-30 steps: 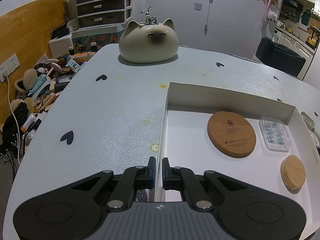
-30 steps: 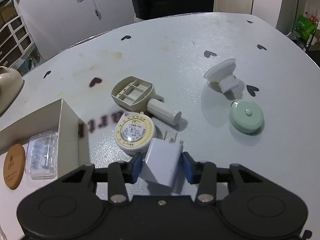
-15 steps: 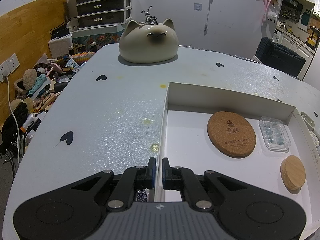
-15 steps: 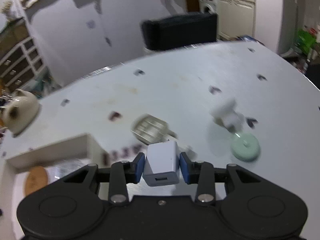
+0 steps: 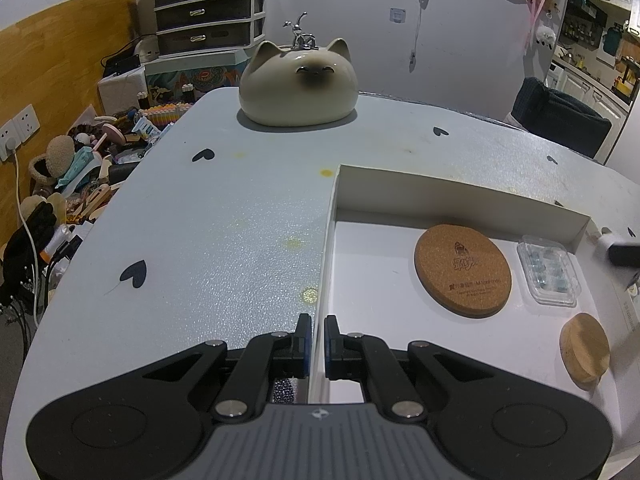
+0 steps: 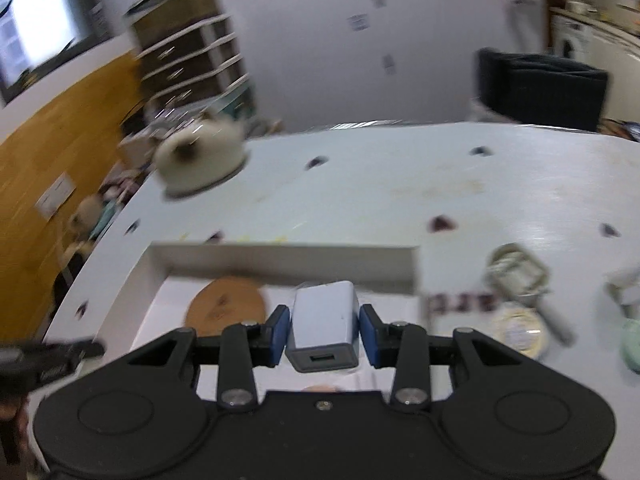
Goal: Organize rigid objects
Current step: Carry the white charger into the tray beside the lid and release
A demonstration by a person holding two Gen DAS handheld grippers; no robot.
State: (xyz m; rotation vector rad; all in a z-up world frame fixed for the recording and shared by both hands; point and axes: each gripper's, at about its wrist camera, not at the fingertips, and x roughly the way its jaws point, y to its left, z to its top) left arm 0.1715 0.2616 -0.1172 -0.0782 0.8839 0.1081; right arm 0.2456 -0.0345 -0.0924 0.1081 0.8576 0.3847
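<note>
The right gripper [image 6: 323, 330] has its two blue-padded jaws pressed against the sides of a small pale blue-grey plastic USB charger block [image 6: 323, 325], which it holds lifted, socket end facing the camera. Just ahead of and below those jaws lies the shallow white cardboard box [image 6: 280, 255], with a round brown cork coaster [image 6: 226, 306] on its floor to the jaws' left. Off to their right, outside the box, a round yellow-and-white tape measure [image 6: 516, 330] and a beige plastic handled tool [image 6: 518, 270] sit on the pale table; this view is blurred.

The left gripper [image 5: 315, 340] pinches the near left wall of the same box between almost closed jaws. Beyond and right of them lie the coaster, a clear plastic blister pack [image 5: 547, 274] and a small pale round wooden lid [image 5: 585, 347].

The charger probably belongs in the box. Doing it well means lowering it over bare floor, clear of the coaster, and parting the jaws only once it rests flat.
</note>
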